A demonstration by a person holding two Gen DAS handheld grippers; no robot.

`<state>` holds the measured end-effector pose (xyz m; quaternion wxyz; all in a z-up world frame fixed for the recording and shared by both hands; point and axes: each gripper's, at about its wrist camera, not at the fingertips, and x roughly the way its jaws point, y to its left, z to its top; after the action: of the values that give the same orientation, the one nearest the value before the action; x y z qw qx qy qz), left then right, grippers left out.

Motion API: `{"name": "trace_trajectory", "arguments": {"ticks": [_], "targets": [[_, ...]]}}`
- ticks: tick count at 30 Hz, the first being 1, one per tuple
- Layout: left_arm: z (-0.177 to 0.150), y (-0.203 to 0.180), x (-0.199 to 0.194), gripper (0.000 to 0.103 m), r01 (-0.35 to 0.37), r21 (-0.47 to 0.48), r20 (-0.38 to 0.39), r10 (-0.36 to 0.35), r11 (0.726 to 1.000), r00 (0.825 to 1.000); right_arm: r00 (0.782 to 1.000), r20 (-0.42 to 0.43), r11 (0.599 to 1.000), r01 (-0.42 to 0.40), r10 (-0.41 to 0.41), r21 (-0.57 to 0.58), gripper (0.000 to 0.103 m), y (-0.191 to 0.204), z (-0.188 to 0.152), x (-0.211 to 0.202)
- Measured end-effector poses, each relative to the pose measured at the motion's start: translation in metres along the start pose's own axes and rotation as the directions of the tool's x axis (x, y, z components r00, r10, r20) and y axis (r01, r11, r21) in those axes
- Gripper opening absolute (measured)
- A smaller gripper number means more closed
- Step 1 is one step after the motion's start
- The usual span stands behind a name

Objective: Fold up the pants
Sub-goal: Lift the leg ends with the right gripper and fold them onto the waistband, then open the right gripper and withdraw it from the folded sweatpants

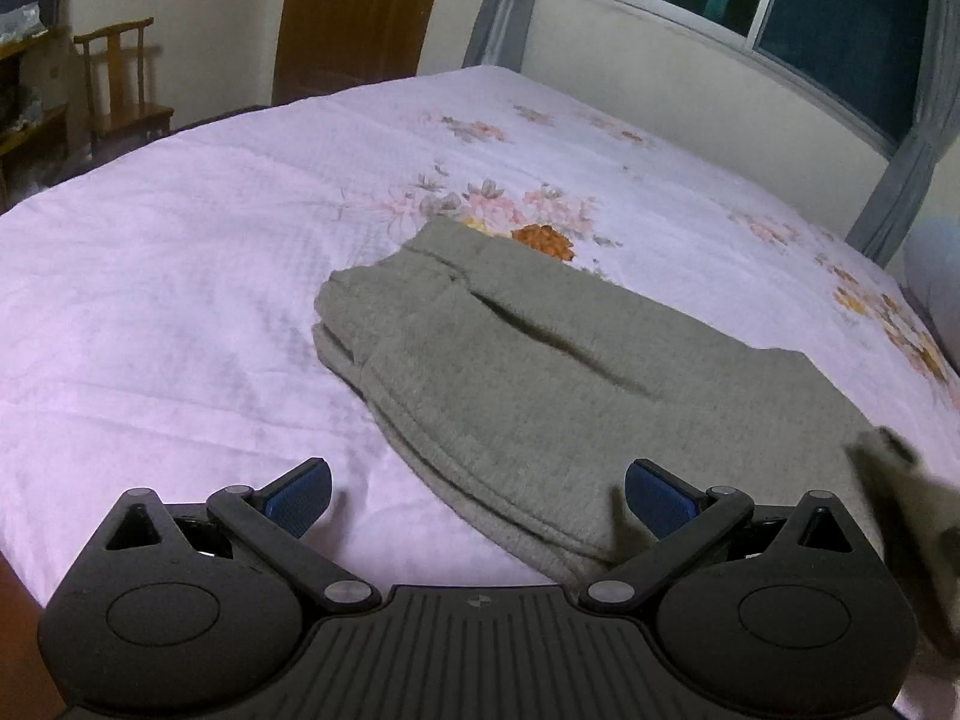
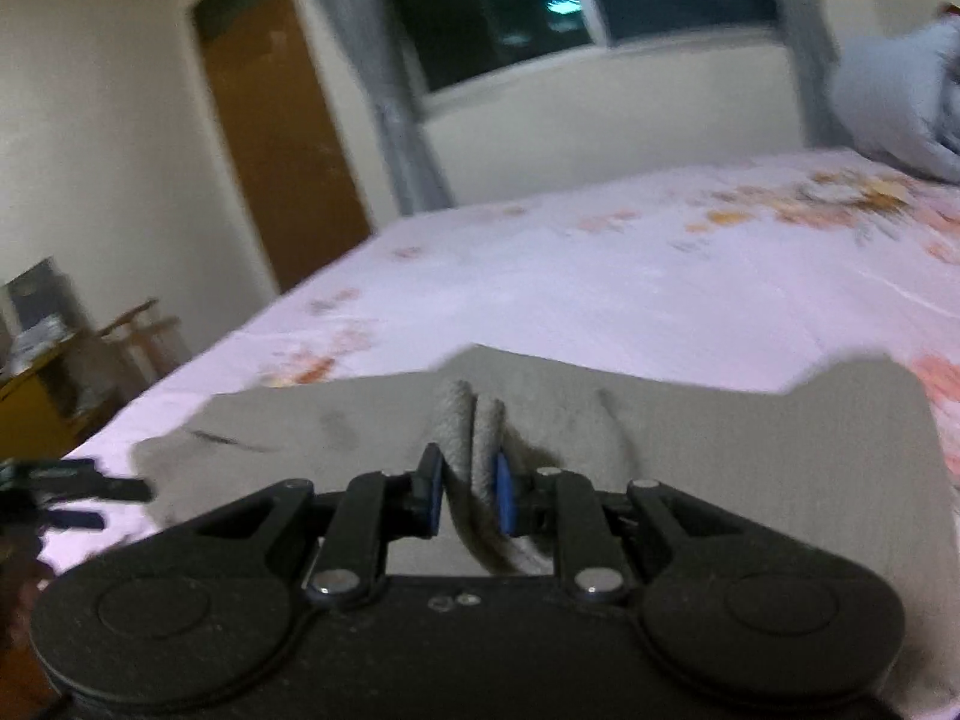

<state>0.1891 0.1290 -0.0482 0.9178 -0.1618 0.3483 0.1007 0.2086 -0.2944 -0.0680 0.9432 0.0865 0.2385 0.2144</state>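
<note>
grey pants [image 1: 540, 372] lie folded on the pink floral bed [image 1: 180, 276].

Your left gripper [image 1: 477, 495] has a matte black body with a ribbed plate in the middle and a small round mark at its 12 o'clock edge. Two round black housings sit at 9 and 3 o'clock, joined by link arms with silver rivets. The pads [image 1: 303, 495] are blue and textured. Your right gripper [image 2: 468, 495] has the same black build, dusty, with blue pads [image 2: 503, 492].
</note>
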Motion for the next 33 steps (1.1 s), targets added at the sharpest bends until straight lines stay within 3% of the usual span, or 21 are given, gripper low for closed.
{"name": "trace_trajectory", "arguments": {"ticks": [1,3,6,8,10,12,14,18,27,30,33], "targets": [[-0.001,0.000,0.002,0.103,-0.004,0.002,-0.013,0.004,1.000,1.000,0.999,-0.042,1.000,-0.014,0.014,-0.021,0.009,0.003,-0.007,0.010],[-0.003,0.001,0.003,0.103,-0.007,-0.004,-0.031,0.007,1.000,1.000,0.982,-0.186,0.990,0.012,-0.038,-0.137,0.013,0.013,-0.028,0.037],[-0.006,-0.001,0.001,0.103,-0.006,0.002,-0.031,0.006,1.000,0.999,0.989,-0.130,0.965,0.029,-0.065,-0.261,0.022,0.026,-0.037,0.030],[-0.006,-0.002,-0.001,0.103,-0.007,0.009,-0.025,0.007,1.000,1.000,0.995,-0.099,0.963,-0.010,-0.018,-0.271,0.028,0.029,-0.033,0.015],[-0.006,-0.004,0.000,0.103,-0.001,0.010,-0.027,0.002,1.000,1.000,0.997,-0.068,0.971,-0.036,0.021,-0.235,0.024,0.024,-0.027,0.001],[-0.006,-0.007,-0.002,0.103,0.005,0.015,-0.022,-0.004,1.000,1.000,0.999,-0.047,0.983,-0.009,0.000,-0.184,0.024,0.017,-0.018,-0.004],[-0.005,-0.010,-0.003,0.103,0.014,0.023,-0.021,-0.013,1.000,1.000,0.998,-0.060,0.983,0.007,-0.018,-0.183,0.022,0.018,-0.014,-0.005],[-0.004,-0.012,-0.005,0.103,0.022,0.023,-0.016,-0.022,0.999,1.000,0.995,-0.093,0.970,-0.049,0.027,-0.237,0.020,0.029,-0.021,-0.003],[-0.009,0.004,-0.003,0.103,0.007,-0.002,-0.028,-0.007,1.000,1.000,0.988,-0.143,0.959,0.020,-0.063,-0.282,0.019,0.039,-0.025,0.028],[-0.010,0.005,0.001,0.103,-0.033,0.023,-0.044,0.034,0.999,0.998,0.985,-0.151,0.951,0.033,-0.083,-0.306,0.019,0.043,-0.029,0.032],[-0.012,0.009,0.001,0.103,-0.053,0.054,-0.053,0.055,0.997,0.997,0.982,-0.151,0.953,0.064,-0.113,-0.297,0.005,0.045,-0.028,0.034]]}}
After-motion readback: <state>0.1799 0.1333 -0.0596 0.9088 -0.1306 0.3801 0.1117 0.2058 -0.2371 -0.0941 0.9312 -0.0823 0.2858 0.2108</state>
